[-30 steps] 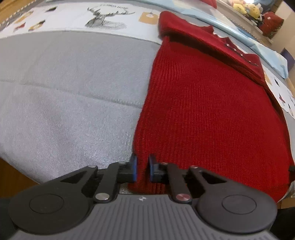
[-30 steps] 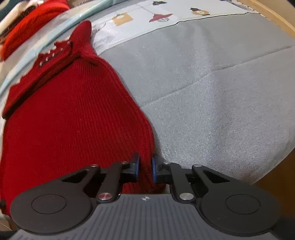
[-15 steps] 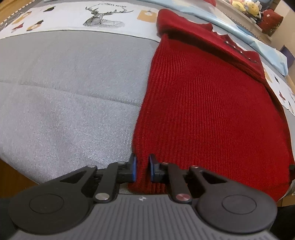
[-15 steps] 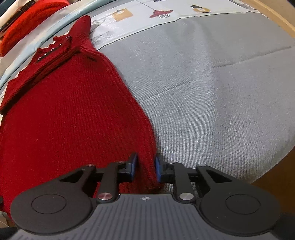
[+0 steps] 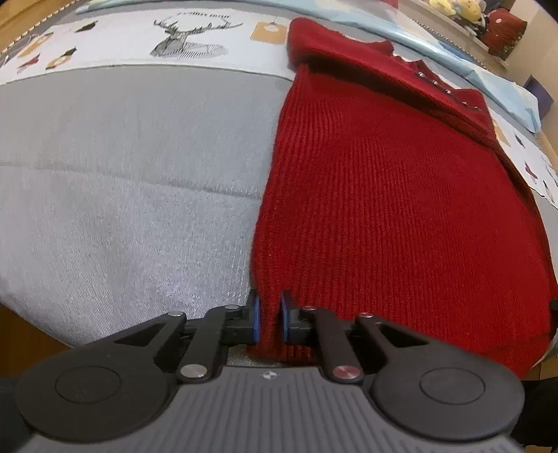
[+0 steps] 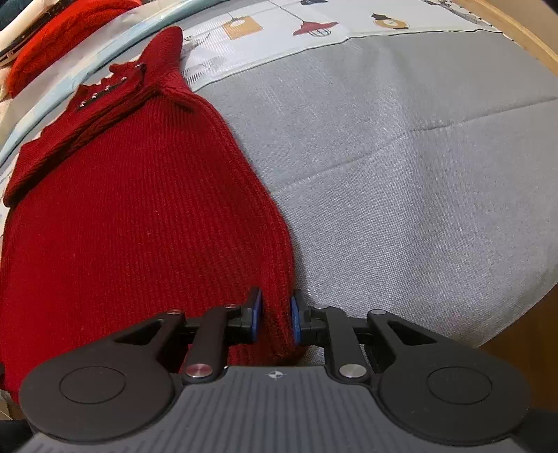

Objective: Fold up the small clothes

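Observation:
A dark red knitted sweater lies flat on the grey bed cover, collar and studded neckline at the far end and hem towards me. My left gripper is shut on the hem's near left corner, with red knit pinched between its blue pads. In the right wrist view the same sweater fills the left half. My right gripper is shut on the hem's near right corner, a fold of knit standing between its pads. Both grippers point steeply down at the bed.
The grey cover spreads to the left of the sweater and also to its right. A printed white sheet runs along the far side. A brighter red garment lies beyond it. Wooden floor shows past the bed's near edge.
The right gripper's pads stand a little wider apart, with more red knit bunched between them than a second ago. The left gripper and the sweater have stayed in place.

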`<state>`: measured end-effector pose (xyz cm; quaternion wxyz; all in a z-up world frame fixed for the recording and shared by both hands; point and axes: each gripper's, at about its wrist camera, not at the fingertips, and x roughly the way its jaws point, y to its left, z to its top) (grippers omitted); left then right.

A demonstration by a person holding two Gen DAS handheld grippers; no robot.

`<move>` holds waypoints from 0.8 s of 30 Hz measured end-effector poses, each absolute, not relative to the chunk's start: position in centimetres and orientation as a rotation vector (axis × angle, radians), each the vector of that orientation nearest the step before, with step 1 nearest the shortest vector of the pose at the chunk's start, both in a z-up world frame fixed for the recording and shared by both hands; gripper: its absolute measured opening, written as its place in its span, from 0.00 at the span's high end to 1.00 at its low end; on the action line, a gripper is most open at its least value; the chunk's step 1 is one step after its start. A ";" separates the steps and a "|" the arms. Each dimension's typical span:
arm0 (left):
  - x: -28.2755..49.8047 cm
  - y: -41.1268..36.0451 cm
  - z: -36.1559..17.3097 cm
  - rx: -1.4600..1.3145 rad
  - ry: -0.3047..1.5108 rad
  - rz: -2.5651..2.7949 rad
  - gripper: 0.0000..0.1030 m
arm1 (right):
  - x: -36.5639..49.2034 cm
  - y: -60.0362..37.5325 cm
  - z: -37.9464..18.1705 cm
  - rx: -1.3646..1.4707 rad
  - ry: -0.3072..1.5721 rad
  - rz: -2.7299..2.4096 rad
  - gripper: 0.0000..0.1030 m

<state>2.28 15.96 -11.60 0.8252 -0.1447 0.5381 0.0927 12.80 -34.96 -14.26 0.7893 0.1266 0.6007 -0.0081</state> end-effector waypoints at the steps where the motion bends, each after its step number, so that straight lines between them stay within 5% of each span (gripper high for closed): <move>1: 2.2 15.9 -11.5 -0.305 1.140 0.195 0.89 | 12.7 -35.0 -14.0 0.278 1.281 -0.013 0.87; 24: 2.6 15.2 -12.1 -0.269 1.162 0.199 0.84 | 12.5 -34.1 -14.4 0.212 1.301 0.001 0.79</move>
